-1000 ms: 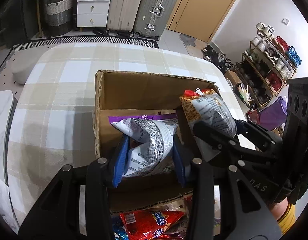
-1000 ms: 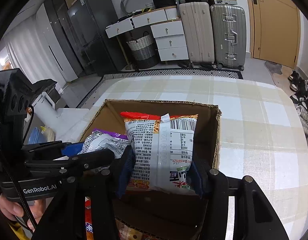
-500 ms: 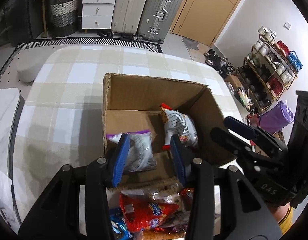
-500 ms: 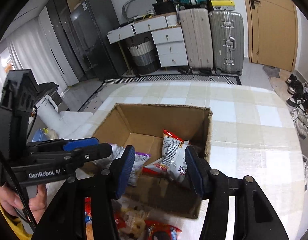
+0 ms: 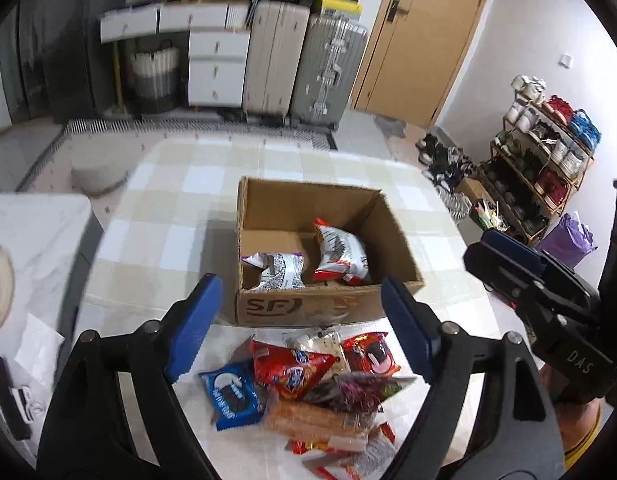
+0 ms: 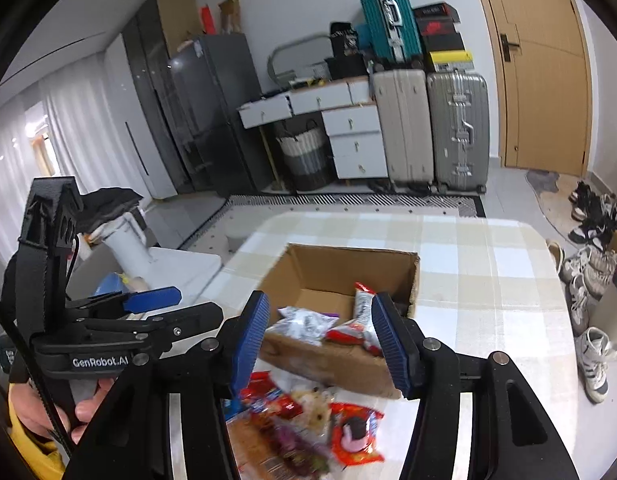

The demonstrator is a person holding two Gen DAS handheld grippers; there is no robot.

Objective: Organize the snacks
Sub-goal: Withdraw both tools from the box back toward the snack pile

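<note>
An open cardboard box (image 5: 316,308) (image 6: 340,364) stands on the checked table. Inside lie a purple-and-white snack bag (image 5: 278,270) (image 6: 306,324) and a red-and-white snack bag (image 5: 340,256) (image 6: 362,320). A heap of snack packets (image 5: 308,384) (image 6: 304,428) lies in front of the box, with a blue cookie packet (image 5: 230,394) at its left. My left gripper (image 5: 300,328) is open and empty above the heap. My right gripper (image 6: 320,340) is open and empty above the box's near wall; it also shows in the left wrist view (image 5: 504,264).
The table (image 5: 168,216) has its right edge near a shoe rack (image 5: 540,168). A white side surface (image 5: 32,240) lies at the left. Suitcases (image 6: 432,128) and drawers stand beyond the far end.
Both grippers let go of their snack bags, which now lie in the box. Both have pulled back and up, open, over the heap in front of the box.
</note>
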